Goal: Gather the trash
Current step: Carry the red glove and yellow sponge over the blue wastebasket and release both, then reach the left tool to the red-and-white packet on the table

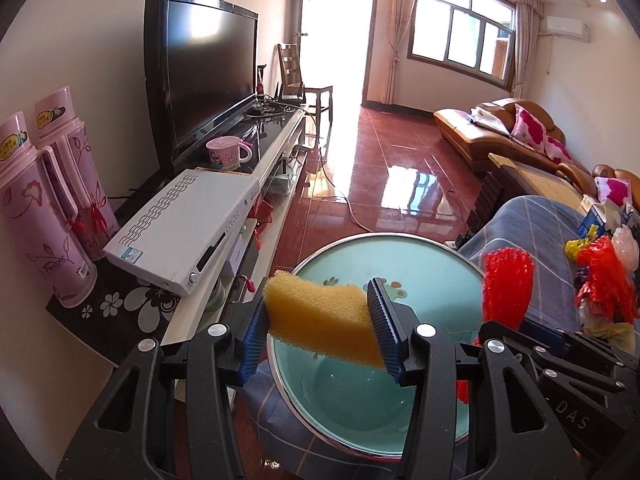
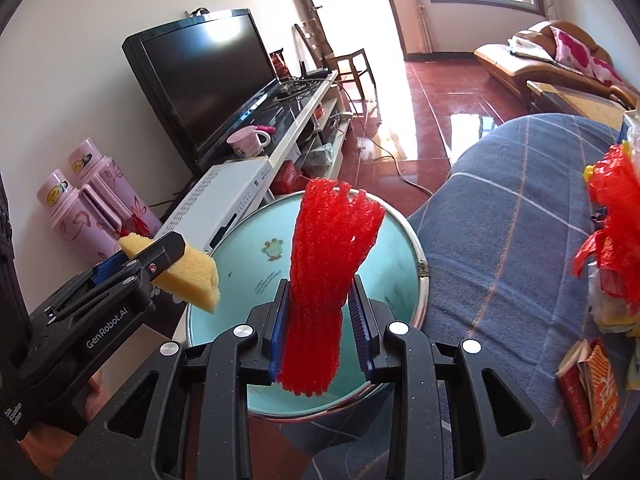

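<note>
A teal enamel basin stands below both grippers. My left gripper is shut on a yellow sponge, held over the basin; the right wrist view shows this gripper and the sponge at the basin's left rim. My right gripper hangs over the basin with a red mesh bundle upright between its jaws. The bundle leans on the left pad, and a thin gap shows at the right pad. More trash lies to the right: a red plastic bag and a red packet.
The trash pile rests on a blue plaid cloth right of the basin. On the left a TV stand carries a television, a white set-top box, a pink mug and two pink flasks. Red tiled floor and a sofa lie beyond.
</note>
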